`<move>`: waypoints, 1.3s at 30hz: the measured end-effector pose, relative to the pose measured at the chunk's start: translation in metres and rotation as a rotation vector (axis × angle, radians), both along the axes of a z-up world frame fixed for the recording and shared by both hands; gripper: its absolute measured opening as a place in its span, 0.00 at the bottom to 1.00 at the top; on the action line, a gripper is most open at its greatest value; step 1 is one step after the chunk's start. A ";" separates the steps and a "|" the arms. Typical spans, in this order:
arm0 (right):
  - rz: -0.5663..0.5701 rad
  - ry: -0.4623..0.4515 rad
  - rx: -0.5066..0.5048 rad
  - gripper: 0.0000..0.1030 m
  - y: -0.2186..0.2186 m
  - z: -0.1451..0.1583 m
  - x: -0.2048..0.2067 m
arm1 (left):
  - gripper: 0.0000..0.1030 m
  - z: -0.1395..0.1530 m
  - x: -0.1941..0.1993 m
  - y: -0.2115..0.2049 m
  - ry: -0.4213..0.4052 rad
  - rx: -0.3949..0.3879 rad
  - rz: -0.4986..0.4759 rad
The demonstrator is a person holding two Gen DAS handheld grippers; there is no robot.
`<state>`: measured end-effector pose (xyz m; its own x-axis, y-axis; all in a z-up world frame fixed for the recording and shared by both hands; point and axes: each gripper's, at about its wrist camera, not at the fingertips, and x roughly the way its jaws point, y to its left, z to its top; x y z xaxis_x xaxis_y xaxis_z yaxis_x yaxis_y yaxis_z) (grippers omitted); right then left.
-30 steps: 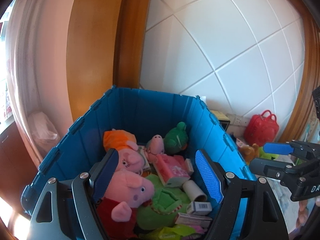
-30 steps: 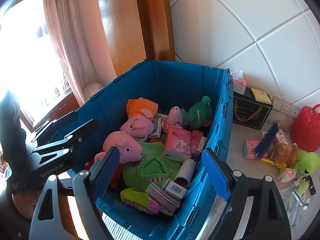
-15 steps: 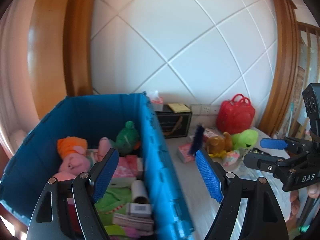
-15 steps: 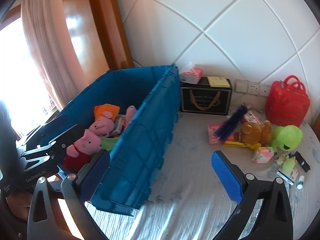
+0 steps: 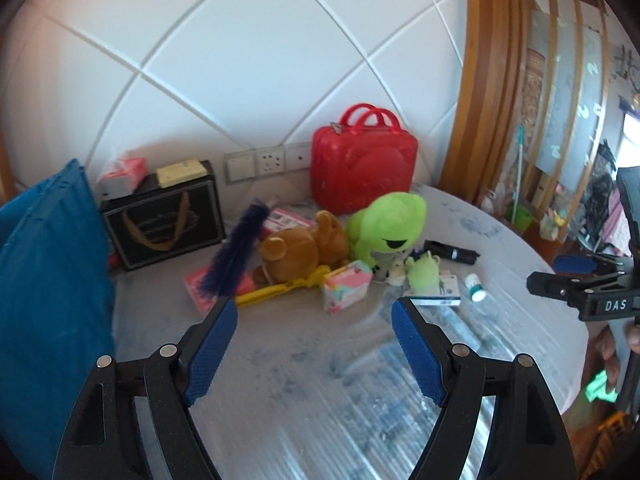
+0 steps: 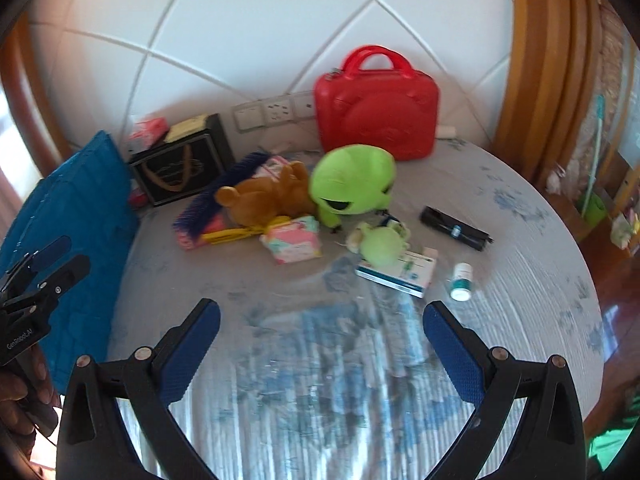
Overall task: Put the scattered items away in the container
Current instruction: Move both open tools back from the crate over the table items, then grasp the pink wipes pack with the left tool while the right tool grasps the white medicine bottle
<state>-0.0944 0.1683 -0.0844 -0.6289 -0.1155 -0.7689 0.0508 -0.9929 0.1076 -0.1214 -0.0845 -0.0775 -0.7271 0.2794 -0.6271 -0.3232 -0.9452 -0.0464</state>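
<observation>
A cluster of scattered items lies on the round bench (image 6: pixel 520 280): a brown teddy bear (image 6: pixel 260 200) lying beside a big green plush frog (image 6: pixel 356 188), a dark blue brush (image 6: pixel 216 196) leaning across a pink packet, a yellow plastic tool (image 6: pixel 232 234), a small pastel box (image 6: pixel 294 238), a small green plush (image 6: pixel 382 242) resting on a white and teal carton (image 6: pixel 404 272), a little white bottle (image 6: pixel 462 276) and a black case (image 6: pixel 454 228) off to the right. The blue container (image 6: pixel 76 216) stands at the left edge of the bench. Behind the cluster, against the wall, sit a red carry case (image 6: pixel 376 108) and a black gift bag (image 6: pixel 182 164). The left hand-held gripper (image 5: pixel 314 340) hangs above bare bench with its jaws well apart and nothing between them; the right hand-held gripper (image 6: pixel 322 344) is spread wide and also empty
</observation>
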 end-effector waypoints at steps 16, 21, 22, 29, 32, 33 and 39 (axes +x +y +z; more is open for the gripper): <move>-0.122 -0.163 -0.056 1.00 0.128 -0.124 -0.045 | 0.78 -0.176 -0.176 0.121 -0.132 -0.201 -0.169; -0.114 -0.195 -0.072 1.00 0.138 -0.146 -0.051 | 0.77 -0.211 -0.208 0.127 -0.215 -0.208 -0.199; -0.115 -0.203 -0.077 1.00 0.142 -0.150 -0.052 | 0.77 -0.212 -0.209 0.128 -0.216 -0.211 -0.207; -0.136 -0.212 -0.052 1.00 0.161 -0.167 -0.074 | 0.52 -0.208 -0.194 0.145 -0.225 -0.195 -0.227; -0.178 -0.214 -0.050 1.00 0.171 -0.174 -0.092 | 0.50 -0.197 -0.173 0.149 -0.191 -0.173 -0.225; -0.197 -0.215 -0.046 1.00 0.174 -0.176 -0.098 | 0.50 -0.194 -0.165 0.148 -0.181 -0.167 -0.224; -0.225 -0.237 -0.011 0.91 0.175 -0.195 -0.136 | 0.50 -0.176 -0.131 0.149 -0.155 -0.129 -0.189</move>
<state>-0.2301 0.3433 -0.2795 -0.4429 -0.0029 -0.8966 -0.1976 -0.9751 0.1008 -0.2526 0.0645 -0.2534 -0.5621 0.3118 -0.7660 -0.4926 -0.8702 0.0073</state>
